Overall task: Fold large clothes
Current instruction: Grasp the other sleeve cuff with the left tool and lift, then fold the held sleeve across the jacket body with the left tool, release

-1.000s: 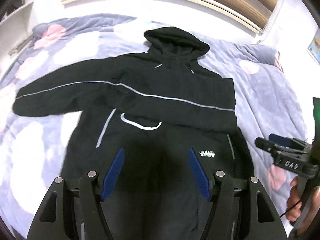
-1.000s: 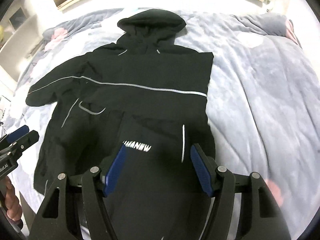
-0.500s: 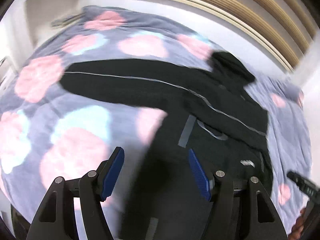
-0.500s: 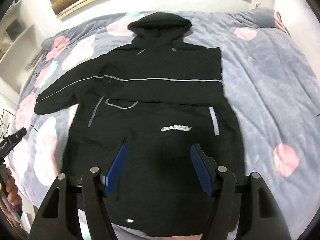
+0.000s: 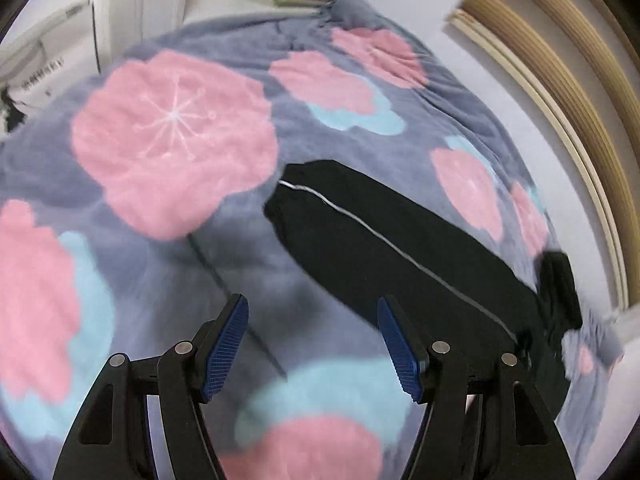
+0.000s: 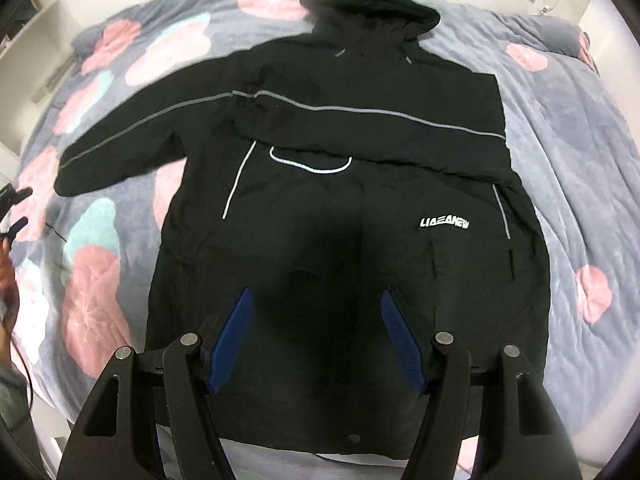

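Going for the second sleeve on the black hoodie

One sleeve looks already folded across the chest. The left gripper (image 5: 312, 340) is open, holding nothing, with the spread sleeve's cuff (image 5: 292, 196) just ahead of its tips. The right gripper (image 6: 316, 336) hangs open and empty over the hoodie (image 6: 340, 208) body on the bedspread (image 6: 580, 160). Next: drop onto the cuff and pinch.

Hoodie (image 6: 320, 208) hem hidden behind right claw (image 6: 316, 340).
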A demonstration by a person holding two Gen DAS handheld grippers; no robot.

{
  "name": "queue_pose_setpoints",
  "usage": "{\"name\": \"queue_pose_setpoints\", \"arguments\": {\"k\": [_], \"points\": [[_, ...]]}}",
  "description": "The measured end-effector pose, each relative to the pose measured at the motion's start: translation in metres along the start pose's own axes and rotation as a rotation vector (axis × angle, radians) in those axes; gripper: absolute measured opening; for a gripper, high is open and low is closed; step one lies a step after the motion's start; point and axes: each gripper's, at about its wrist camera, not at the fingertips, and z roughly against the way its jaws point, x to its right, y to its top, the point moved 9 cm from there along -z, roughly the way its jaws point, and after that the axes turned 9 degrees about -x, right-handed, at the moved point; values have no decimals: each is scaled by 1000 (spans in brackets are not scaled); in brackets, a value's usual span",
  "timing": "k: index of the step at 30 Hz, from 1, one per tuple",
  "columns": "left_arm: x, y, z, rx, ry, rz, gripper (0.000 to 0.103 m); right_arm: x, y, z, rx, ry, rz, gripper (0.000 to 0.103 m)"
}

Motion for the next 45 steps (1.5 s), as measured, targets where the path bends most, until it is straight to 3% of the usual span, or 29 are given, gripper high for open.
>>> {"name": "queue_pose_setpoints", "arguments": {"k": [7,12,16,19,20,22,27,32,39,45], "points": [[-23,41,-87,-61,-20,72,69,-8,13,-23,-69,-19,-16,69],[-29,51,-114,-68,-81,132,69,-18,18,-31,-83,-43,4,69],[-27,59,-122,-52,-99,123,69,-25,19,-44,-114,-44,21,69],[-18,65,-122,-36,-113,72,32,-30,19,-48,-120,-45,35,69],[-16,67,-119,-23,-106,56,22,-31,19,-48,-120,-44,37,69],[-8,69,-105,15,-110,18,17,-32,19,-48,-115,-42,43,69],[20,67,-59,93,-147,-64,15,-29,22,-44,-99,-20,42,69],[71,50,0,162,-201,-191,14,-29,26,-35,-70,8,67,69],[164,-3,64,225,-257,-381,13,-17,30,-15,-11,65,102,69],[274,-73,89,215,-341,-569,13,29,31,-5,22,76,66,69]]}}
